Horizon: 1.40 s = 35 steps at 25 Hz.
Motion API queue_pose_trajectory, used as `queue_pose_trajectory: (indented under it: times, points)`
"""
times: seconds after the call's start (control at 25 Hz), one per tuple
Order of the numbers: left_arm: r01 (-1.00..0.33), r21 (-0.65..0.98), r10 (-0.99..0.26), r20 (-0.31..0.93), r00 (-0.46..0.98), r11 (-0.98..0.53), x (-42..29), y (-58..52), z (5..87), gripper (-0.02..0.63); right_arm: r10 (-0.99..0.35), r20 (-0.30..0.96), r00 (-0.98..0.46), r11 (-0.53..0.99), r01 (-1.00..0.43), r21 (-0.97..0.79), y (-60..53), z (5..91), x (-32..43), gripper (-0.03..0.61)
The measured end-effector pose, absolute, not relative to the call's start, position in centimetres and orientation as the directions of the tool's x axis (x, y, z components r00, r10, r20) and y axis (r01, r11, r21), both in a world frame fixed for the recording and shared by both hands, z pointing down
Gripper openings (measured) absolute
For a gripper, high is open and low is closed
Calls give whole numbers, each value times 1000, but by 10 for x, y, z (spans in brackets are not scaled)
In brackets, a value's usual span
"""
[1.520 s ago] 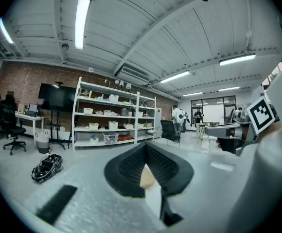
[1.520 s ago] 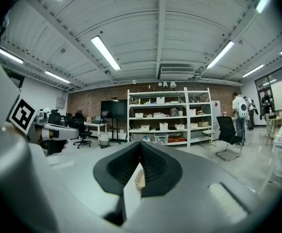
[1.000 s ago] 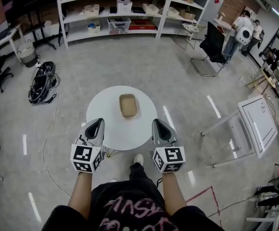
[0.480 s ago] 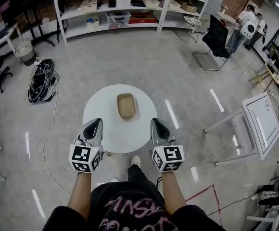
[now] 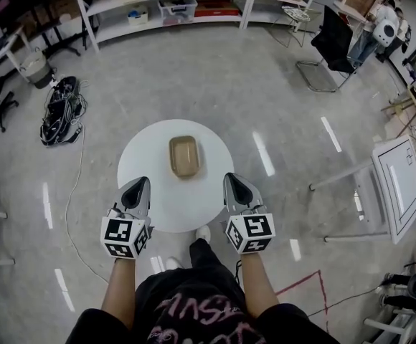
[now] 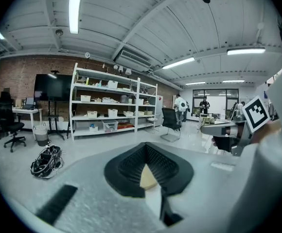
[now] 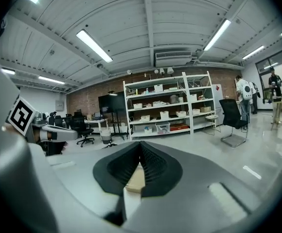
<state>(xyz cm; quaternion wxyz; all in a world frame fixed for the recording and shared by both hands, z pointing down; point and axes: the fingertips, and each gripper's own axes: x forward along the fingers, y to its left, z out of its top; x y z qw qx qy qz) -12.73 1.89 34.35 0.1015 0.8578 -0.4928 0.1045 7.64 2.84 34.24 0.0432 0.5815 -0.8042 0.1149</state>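
A round white table (image 5: 145, 172) stands below me with a shallow tan tray (image 5: 183, 156) at its middle. My left gripper (image 5: 142, 184) hovers over the table's near left edge and my right gripper (image 5: 232, 180) over its near right edge, both short of the tray. Each has its jaws closed to a point with nothing held. In the left gripper view the black pads (image 6: 131, 165) meet at the tip, and a sliver of the tan tray (image 6: 148, 178) shows under them. The right gripper view shows the same: pads (image 7: 155, 168) together, tray (image 7: 135, 181) glimpsed below.
White shelving (image 5: 186, 2) with bins lines the far wall. A bundle of cables (image 5: 61, 110) lies on the floor at left, a black chair (image 5: 335, 43) stands at upper right near a person (image 5: 380, 31), and a white board (image 5: 398, 181) is at right.
The head view has drifted back a little, so table and tray sit slightly higher and to the left. Both grippers keep their places and stay closed.
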Motion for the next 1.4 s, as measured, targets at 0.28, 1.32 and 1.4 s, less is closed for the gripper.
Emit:
queue_pose_trajectory:
  times: [0.28, 1.32, 1.4]
  points:
    - [-880, 84, -813, 350, 466, -468, -107, -29, 375, 0, -902, 256, -348, 307, -933, -186, -24, 379, 97, 11]
    - [-927, 49, -829, 432, 355, -371, -66, -133, 419, 0, -841, 310, -443, 378, -892, -248, -137, 436, 140, 11]
    - [-930, 42, -833, 433, 346, -364, -67, -134, 416, 0, -839, 306, -450, 384, -888, -253, -138, 435, 140, 11]
